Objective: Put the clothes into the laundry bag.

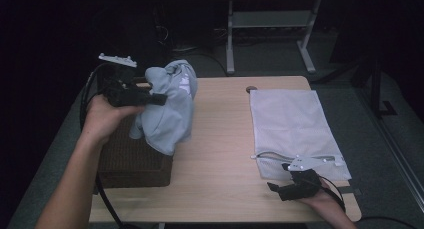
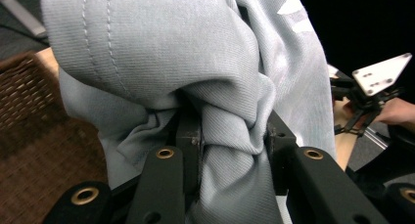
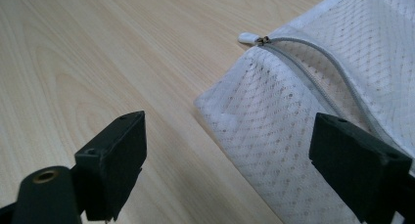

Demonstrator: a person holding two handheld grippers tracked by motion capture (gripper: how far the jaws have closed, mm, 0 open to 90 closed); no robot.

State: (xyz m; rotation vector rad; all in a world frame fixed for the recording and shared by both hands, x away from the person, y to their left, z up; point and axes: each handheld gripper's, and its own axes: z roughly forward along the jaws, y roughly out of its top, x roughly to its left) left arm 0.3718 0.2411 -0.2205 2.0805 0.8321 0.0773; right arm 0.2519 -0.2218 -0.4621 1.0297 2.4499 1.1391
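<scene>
The high view looks from above the person's side, forward and down on the whole table [image 1: 220, 154], from far. The left gripper view sits very near a grey cloth [image 2: 195, 87] and looks across it toward the other gripper [image 2: 377, 87], with the basket [image 2: 29, 116] at its left. The right gripper view looks low along the table [image 3: 98, 48], close to the mesh bag [image 3: 303, 116]. All the views share with the high view the cloth [image 1: 167, 106], the bag [image 1: 292, 129] and the table.

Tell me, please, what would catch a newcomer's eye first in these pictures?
First, the pale grey garment bunched in the left hand-held gripper, hanging above the brown wicker basket at the table's left. Next, the white mesh laundry bag lying flat on the right, with the right hand-held gripper open at its near corner.
</scene>
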